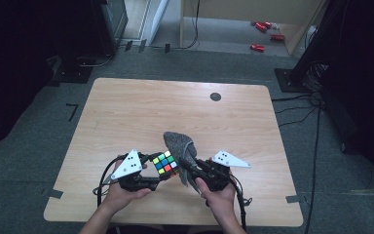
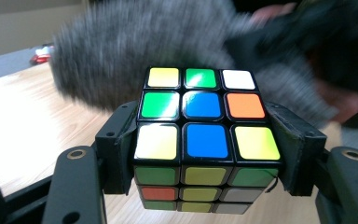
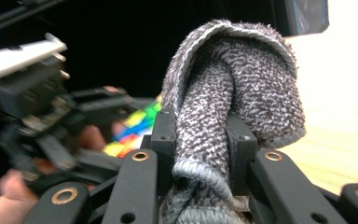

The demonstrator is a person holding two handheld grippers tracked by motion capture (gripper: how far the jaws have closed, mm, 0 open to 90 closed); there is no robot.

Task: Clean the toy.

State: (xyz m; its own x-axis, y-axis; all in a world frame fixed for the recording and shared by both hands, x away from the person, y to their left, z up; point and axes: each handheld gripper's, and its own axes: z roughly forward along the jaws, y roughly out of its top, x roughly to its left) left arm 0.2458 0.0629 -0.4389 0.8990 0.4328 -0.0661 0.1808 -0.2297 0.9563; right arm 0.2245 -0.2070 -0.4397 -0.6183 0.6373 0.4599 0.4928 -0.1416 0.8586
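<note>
While left gripper point(image 2: 205, 154) jaws clamp scrambled cube point(image 2: 204, 135), right gripper point(image 3: 200, 140) jaws pinch fuzzy grey cloth point(image 3: 233, 88).

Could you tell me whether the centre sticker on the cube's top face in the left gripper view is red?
No, the middle sticker on the top face of the cube is blue, with green and orange beside it.

No writing to read anywhere from here: the cube point(image 2: 207, 140) carries plain coloured stickers with no letters or logo, and the cloth point(image 3: 233, 116) and the desk point(image 1: 126, 112) bear no label or number.
</note>
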